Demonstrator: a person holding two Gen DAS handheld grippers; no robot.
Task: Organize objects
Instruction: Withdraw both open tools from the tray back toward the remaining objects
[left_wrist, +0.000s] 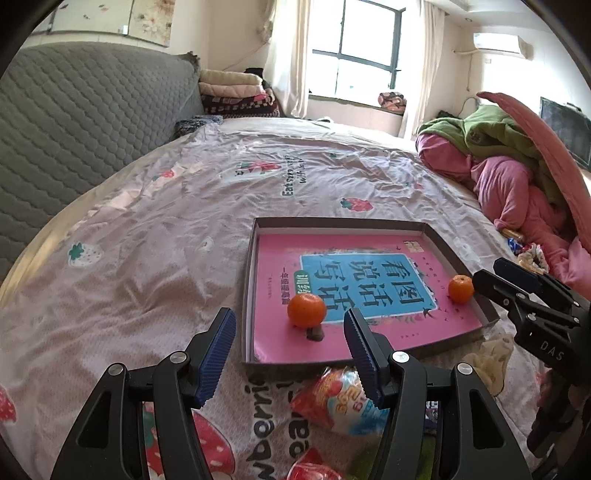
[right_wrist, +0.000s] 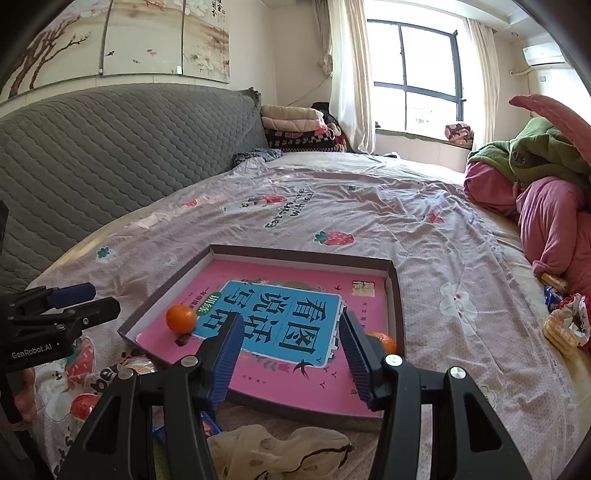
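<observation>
One shallow cardboard box lid (left_wrist: 458, 240) lies on the strawberry-print bedsheet (left_wrist: 147, 240), open side up, dark outer walls, white inner walls.

Contents of the lid:
- 1 pink book (left_wrist: 280, 258) with a blue title panel, lying flat and covering nearly the whole floor.
- 2 mandarins resting on the book cover. Left mandarin (left_wrist: 306, 311) sits near the lid's near-left part; right mandarin (left_wrist: 460, 289) sits close to the right wall. They are well apart.
- 1 small dark brown piece (left_wrist: 316, 334), just beside the left mandarin on its near side; what it is cannot be told.

Outside the lid, near edge:
- 1 red-and-blue snack packet (left_wrist: 340, 402) on the sheet, just in front of the lid.
- 1 red wrapped item (left_wrist: 314, 467) at the bottom edge of the left wrist view, partly cut off.
- 1 cream-coloured crumpled cloth (right_wrist: 280, 450) in front of the lid, seen in the right wrist view.

Grippers:
- Left gripper (left_wrist: 290, 356): jaws spread, nothing between the pads; hangs over the lid's near-left corner.
- Right gripper (right_wrist: 291, 360): jaws spread, nothing pinched; hangs above the lid's near edge, the right mandarin (right_wrist: 382, 339) partly hidden behind one finger.

Background: grey quilted headboard (left_wrist: 74, 122), pile of pink and green bedding (left_wrist: 517, 162) at right.
</observation>
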